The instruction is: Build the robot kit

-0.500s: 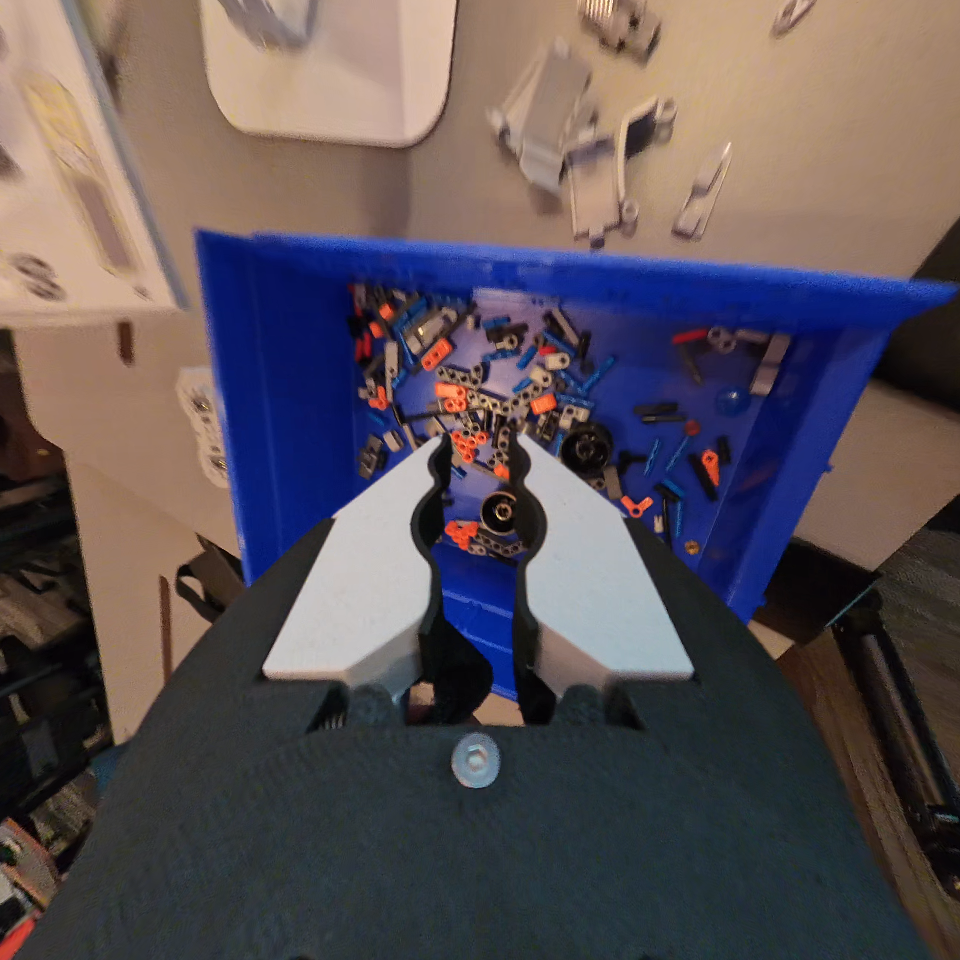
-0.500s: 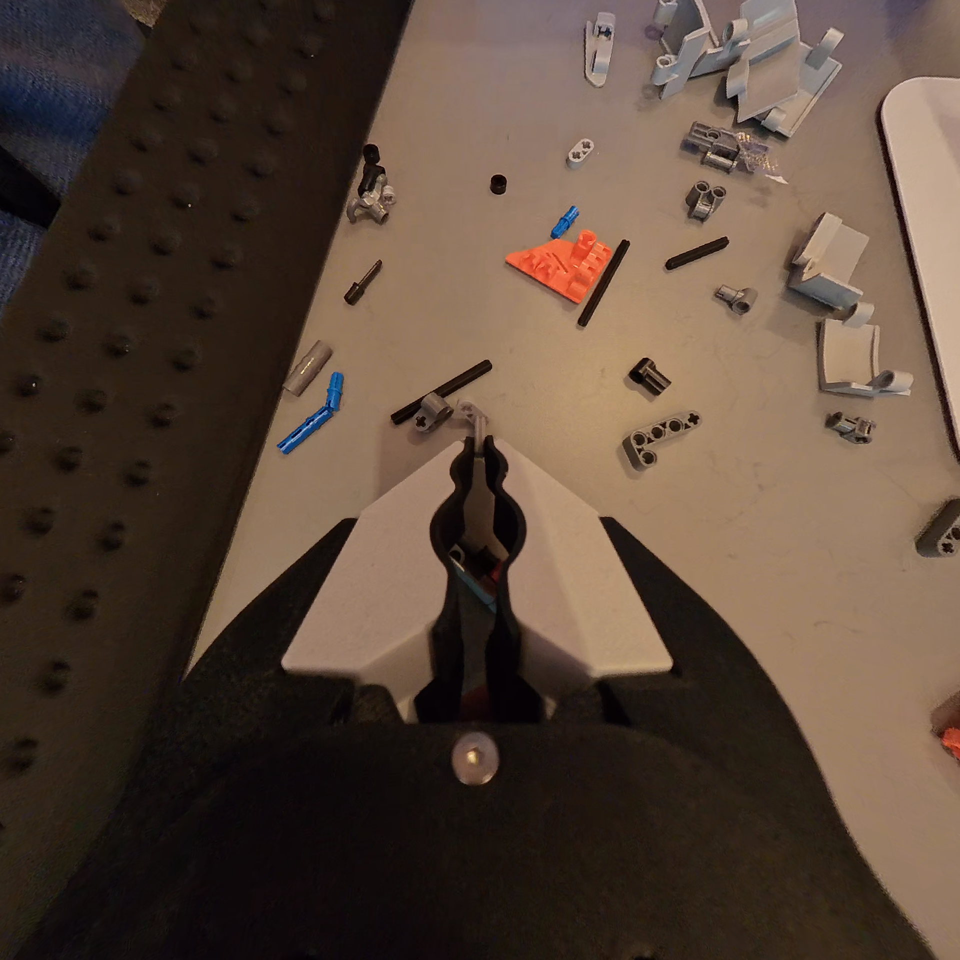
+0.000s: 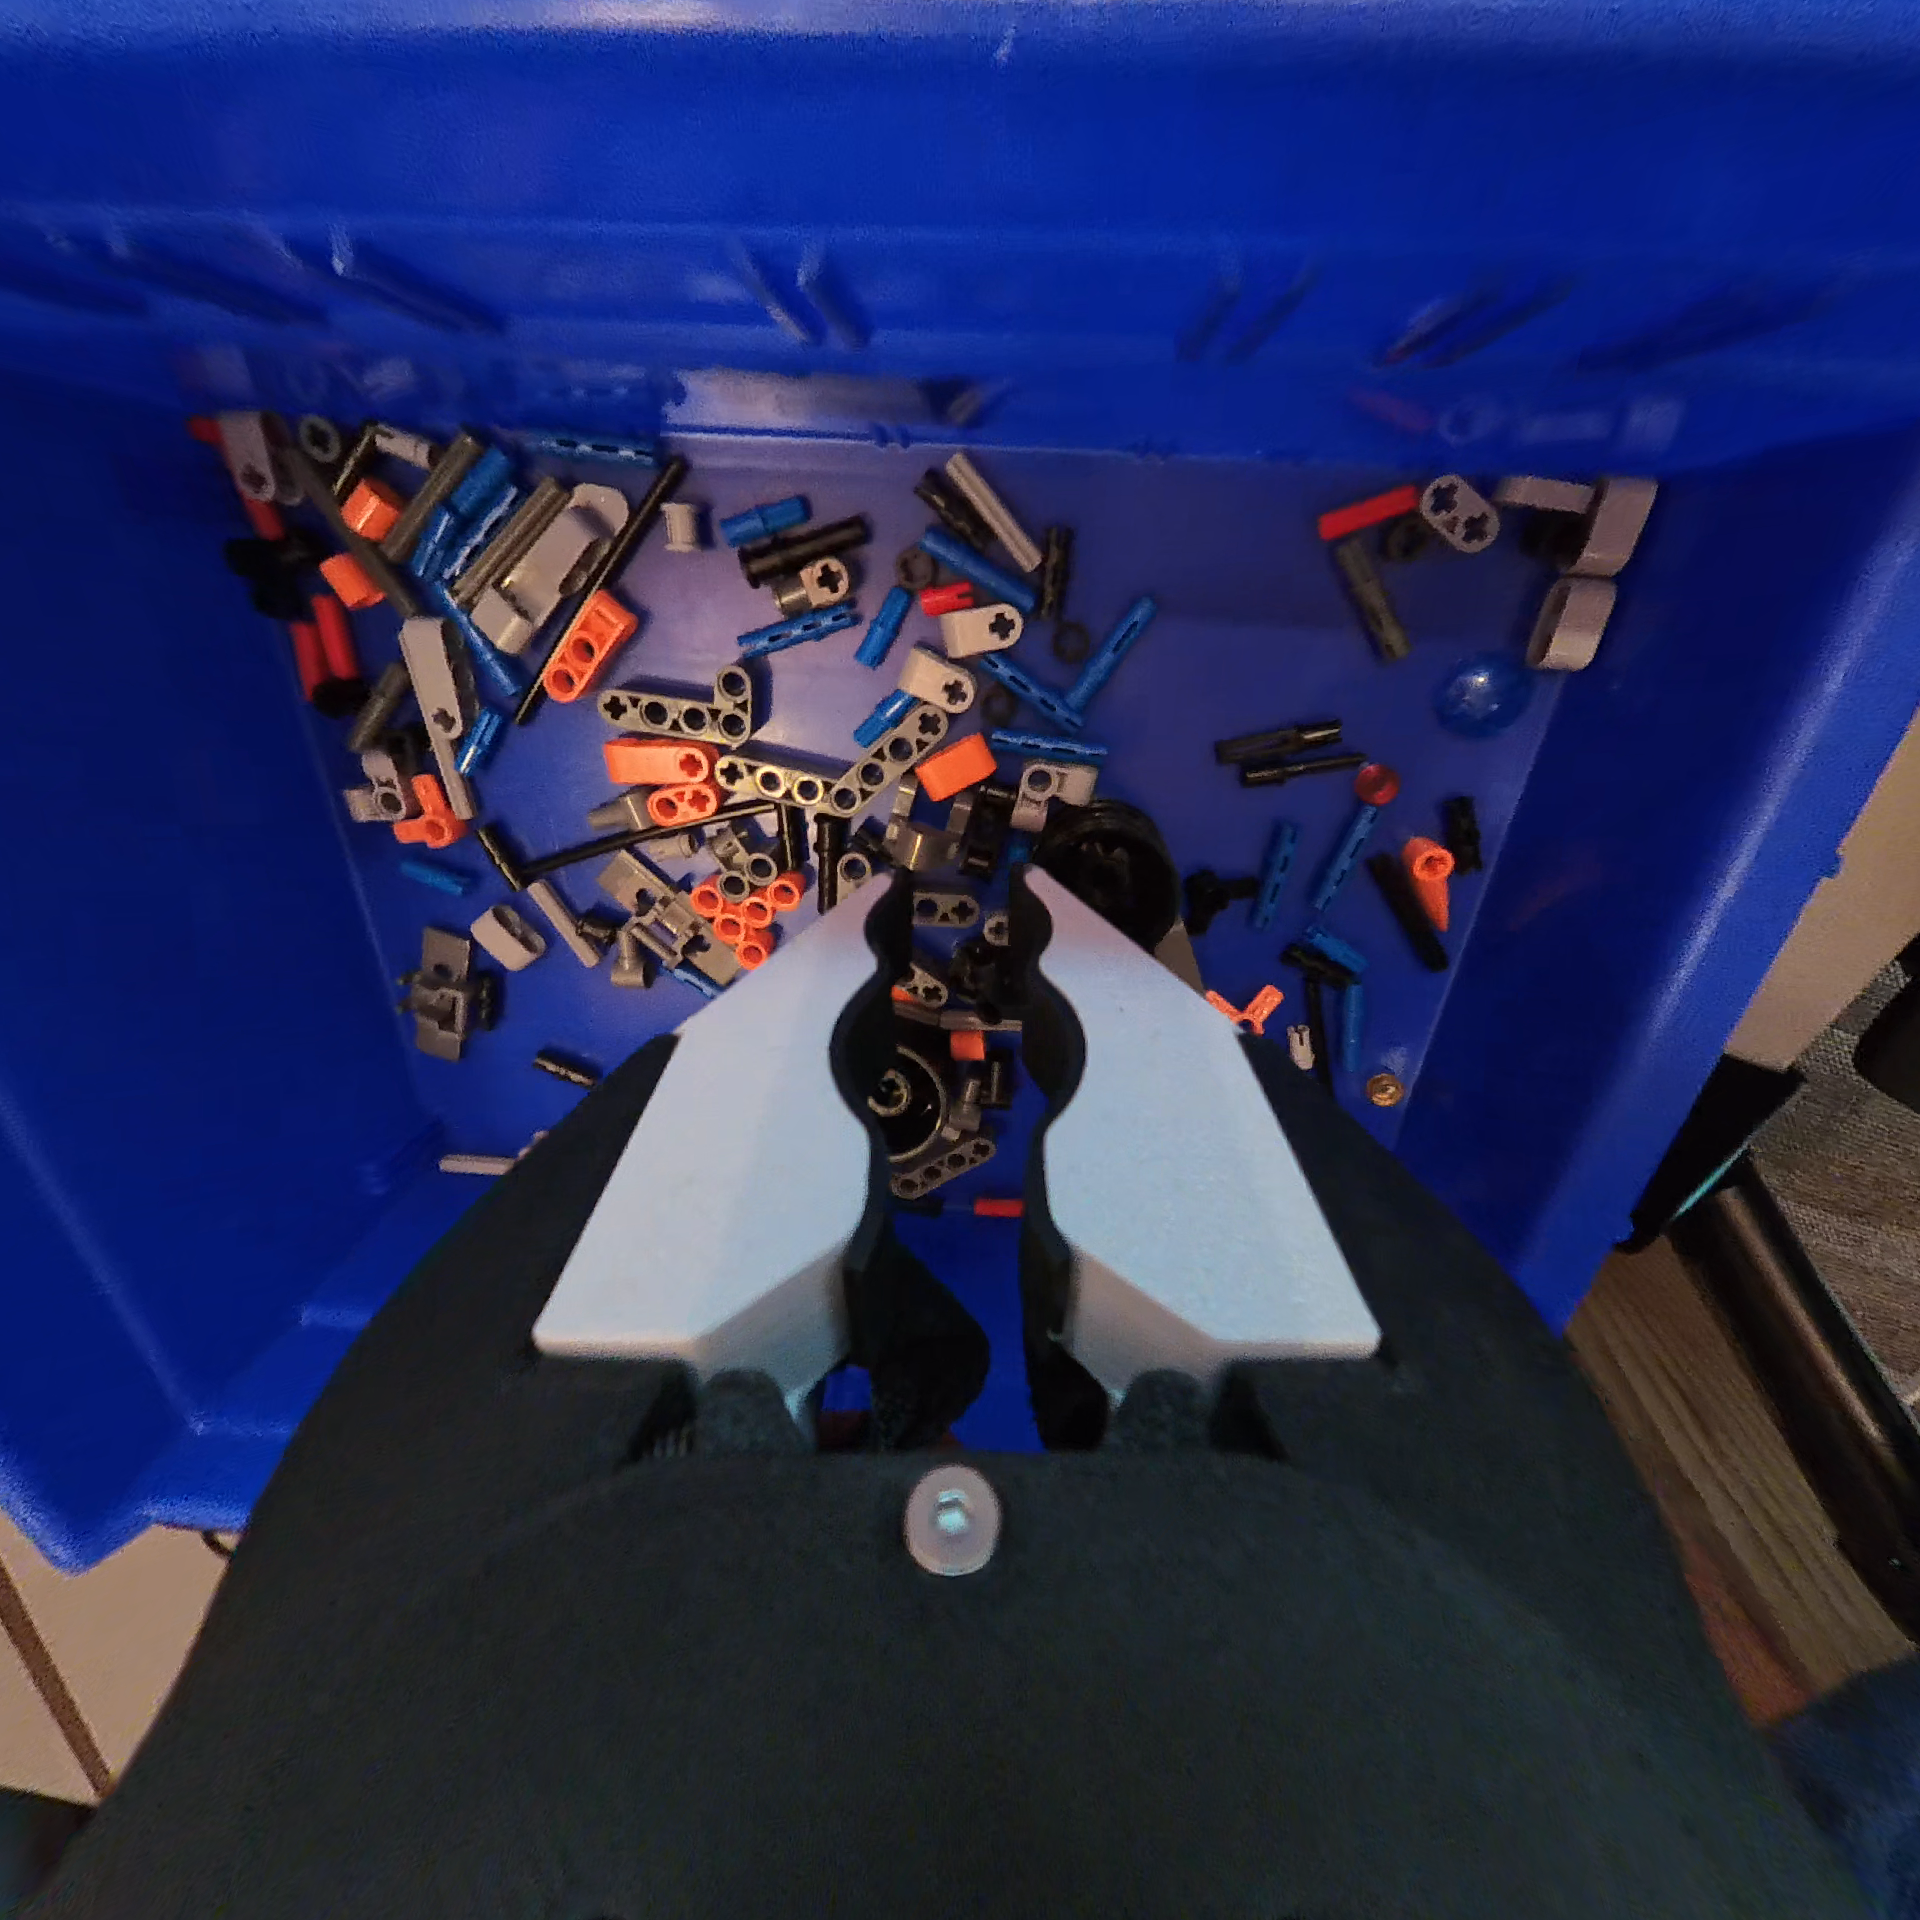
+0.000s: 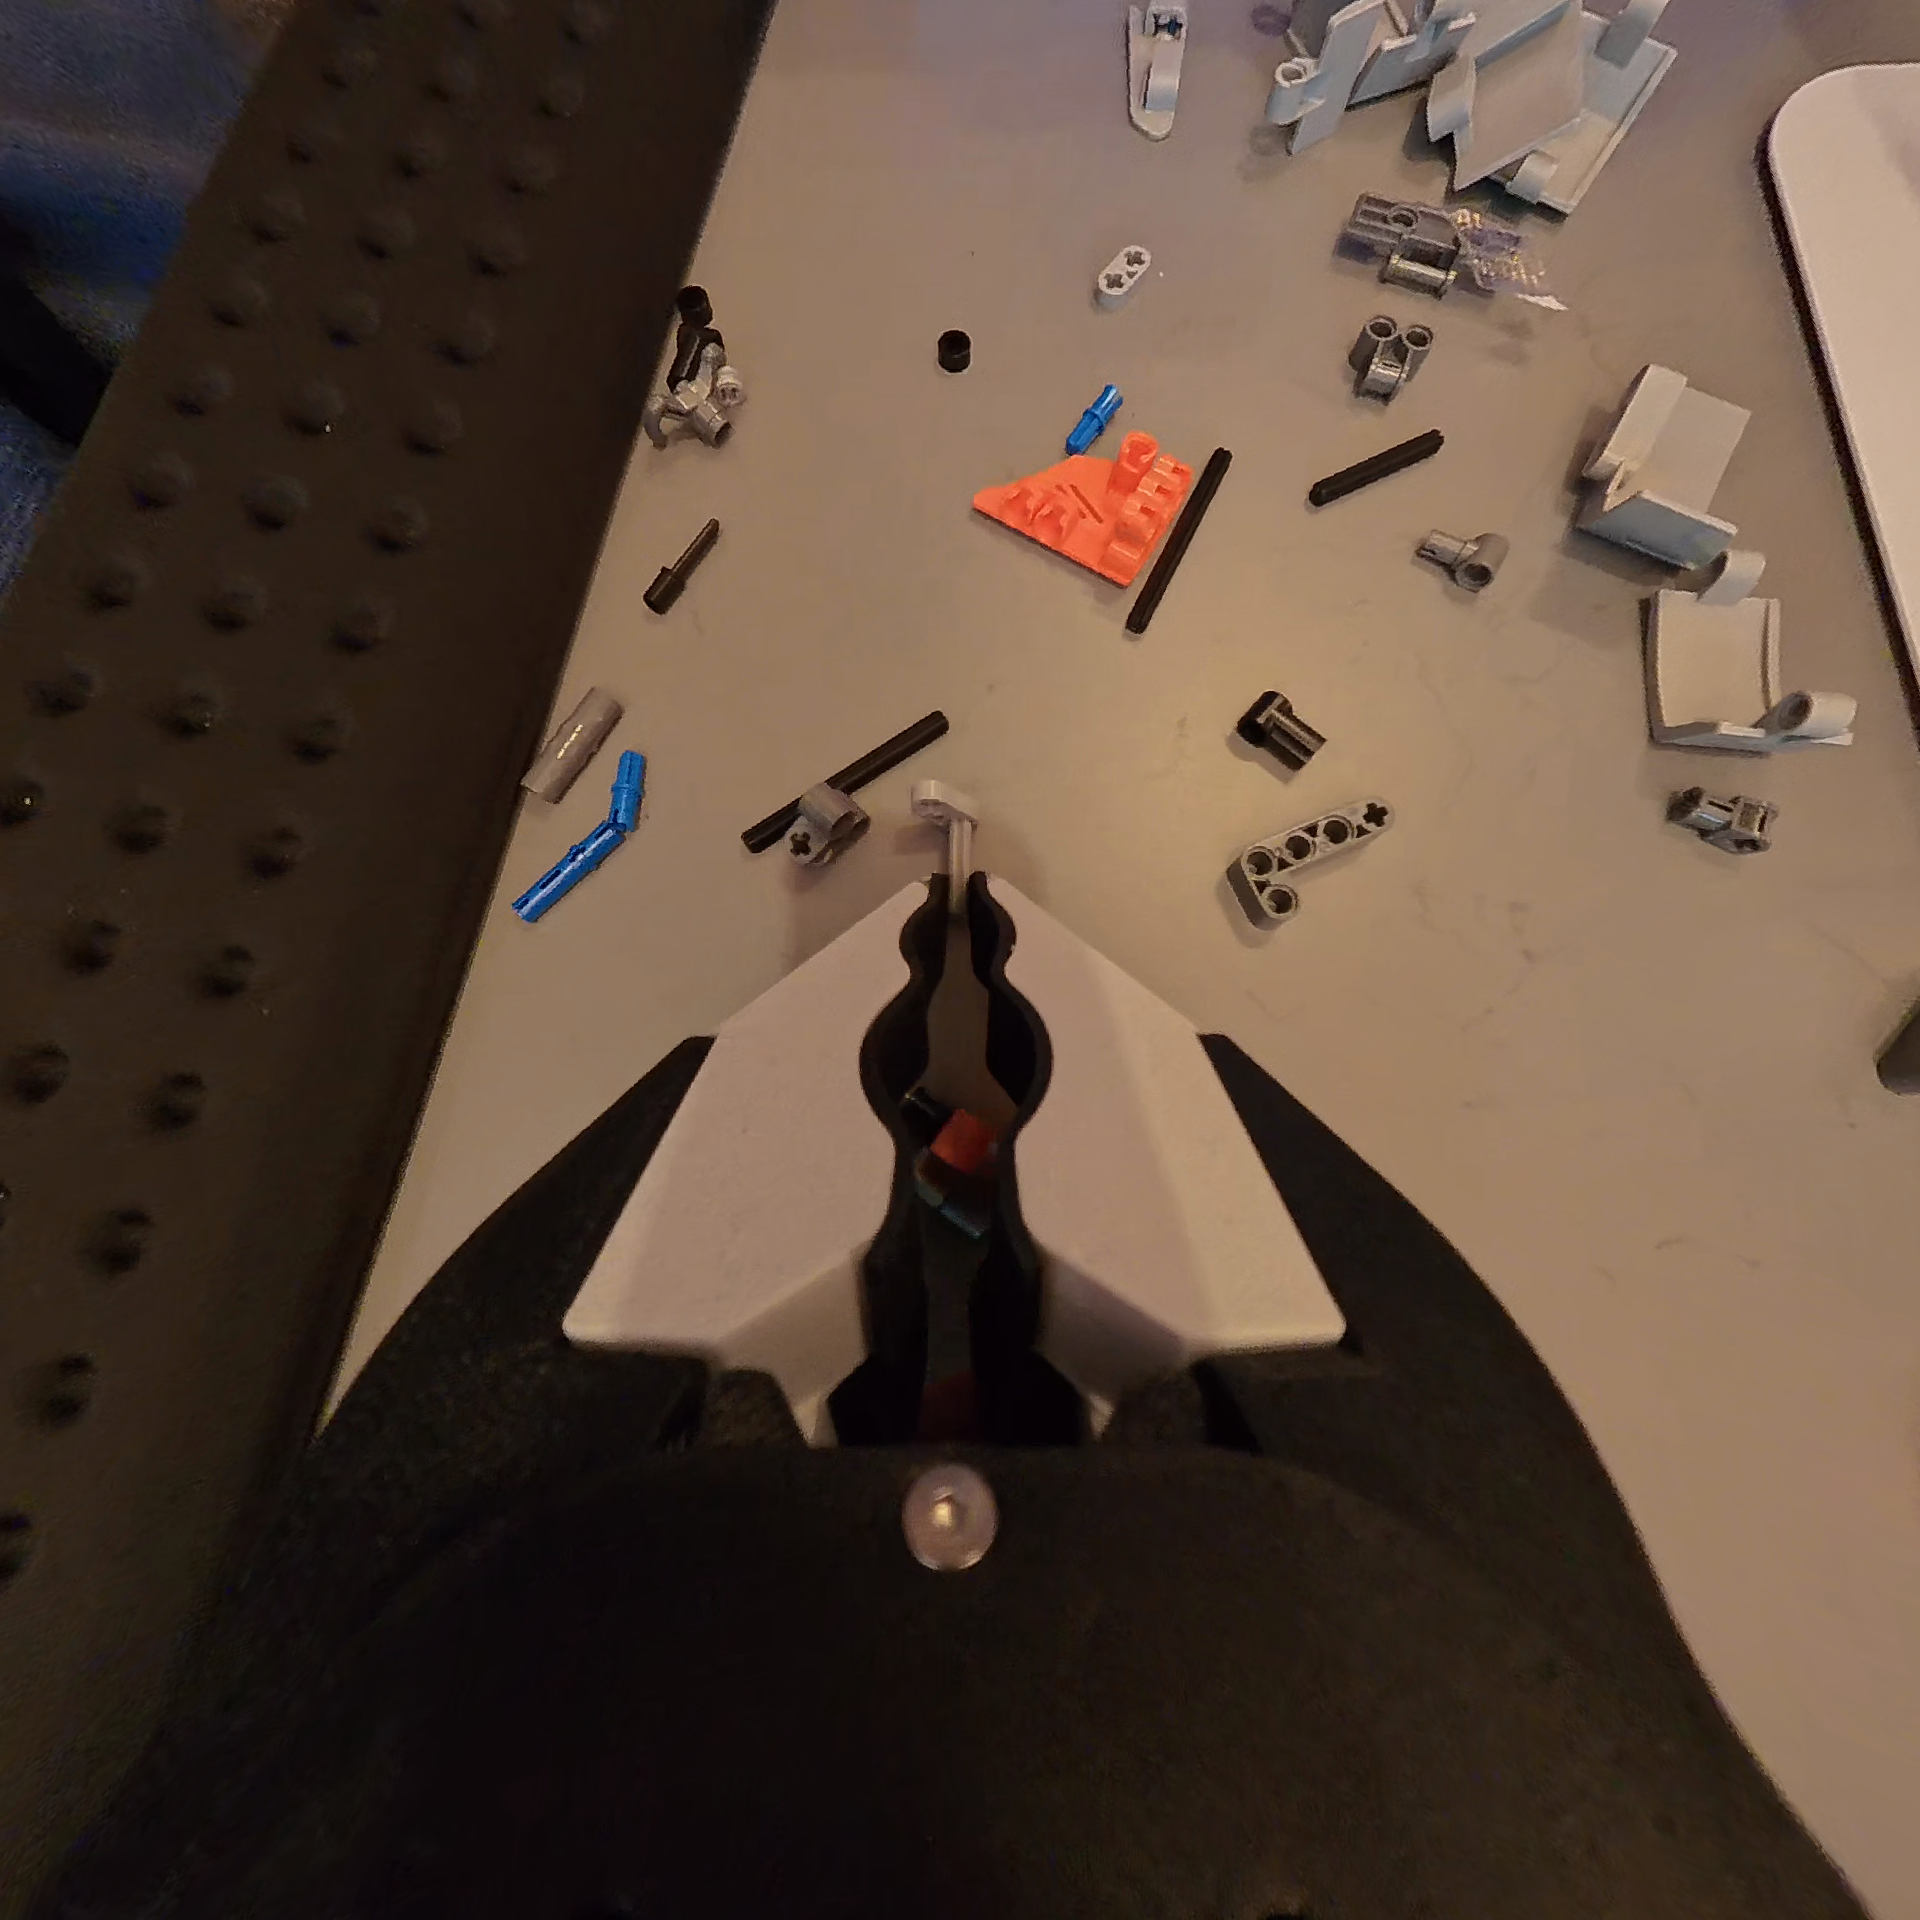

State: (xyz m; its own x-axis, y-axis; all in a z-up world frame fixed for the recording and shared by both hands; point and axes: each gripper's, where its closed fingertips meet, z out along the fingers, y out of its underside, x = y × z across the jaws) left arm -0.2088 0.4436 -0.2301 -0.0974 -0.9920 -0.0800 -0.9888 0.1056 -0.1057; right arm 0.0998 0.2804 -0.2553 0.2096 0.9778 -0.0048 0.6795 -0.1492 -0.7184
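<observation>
Small plastic building pieces [image 3: 790, 769] in grey, black, blue and orange are lying in a loose heap on the floor of a deep blue plastic bin [image 3: 935, 260]. The left gripper [image 3: 954, 881] is reaching down inside this bin with its jaws parted and holding nothing; its tips are hanging just over the heap, near a black round wheel piece [image 3: 1112, 862].

The right gripper [image 4: 951, 881] is pointing at a grey table top [image 4: 1143, 1091], and its jaws are clenched on a thin light grey pin piece [image 4: 954, 831], which is sticking out past the tips. A black rod with a grey connector [image 4: 844, 784] is lying just beside it, and an orange triangular panel [image 4: 1081, 509] is resting farther away. A black studded mat [image 4: 260, 520] is running along the table edge.
</observation>
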